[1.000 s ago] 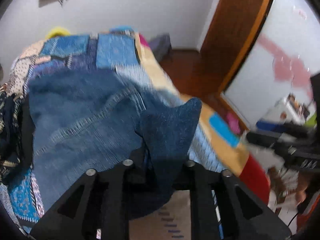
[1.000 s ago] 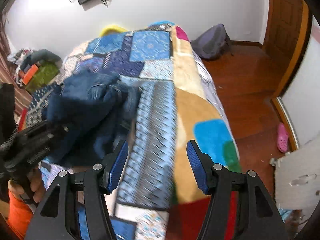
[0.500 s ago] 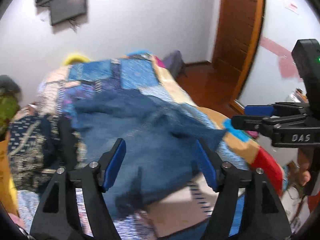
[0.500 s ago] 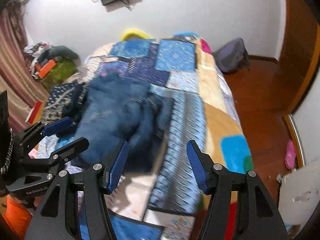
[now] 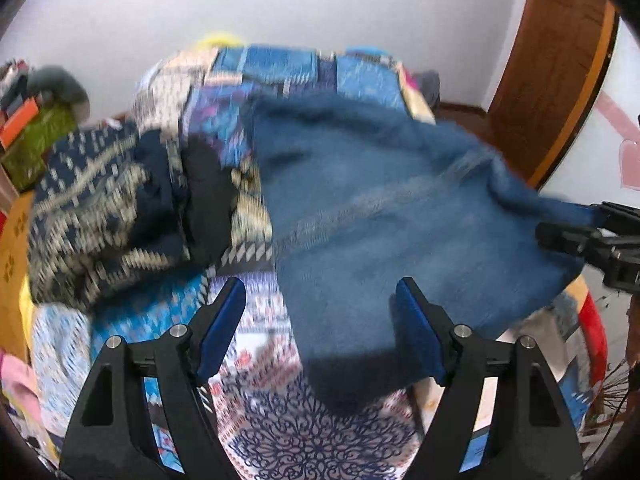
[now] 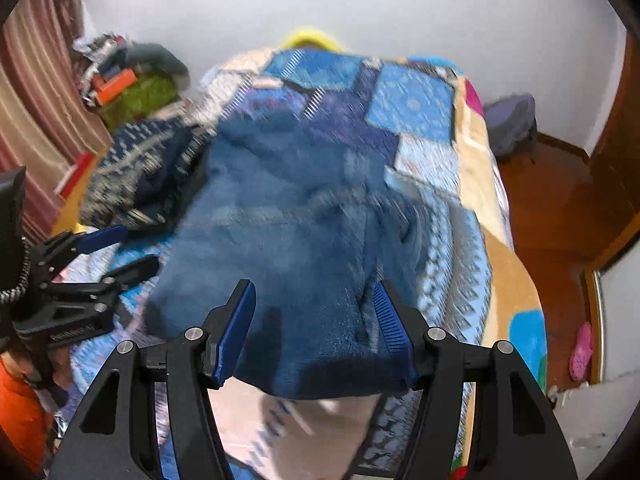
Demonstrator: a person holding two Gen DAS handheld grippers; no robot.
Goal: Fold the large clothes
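- Both tongs spread, gripping nothing: left tongs [image 5: 320, 330], right tongs [image 6: 314, 314].
- Denim garment [image 5: 400, 216] lies rumpled on bed [image 5: 288, 432], near edge overhanging.
- Risk: could slide off; patterned cloth [image 5: 104, 208] alongside may snag.

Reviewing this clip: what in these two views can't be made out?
- Jeans: seams and fold lines, motion-blurred in both views.
- Right gripper: left wrist view's edge crops it, jeans cover its fingertips.
- Patterned garment: type unclear, blurred and bunched.
- Bed: near edge hidden behind the fingers.
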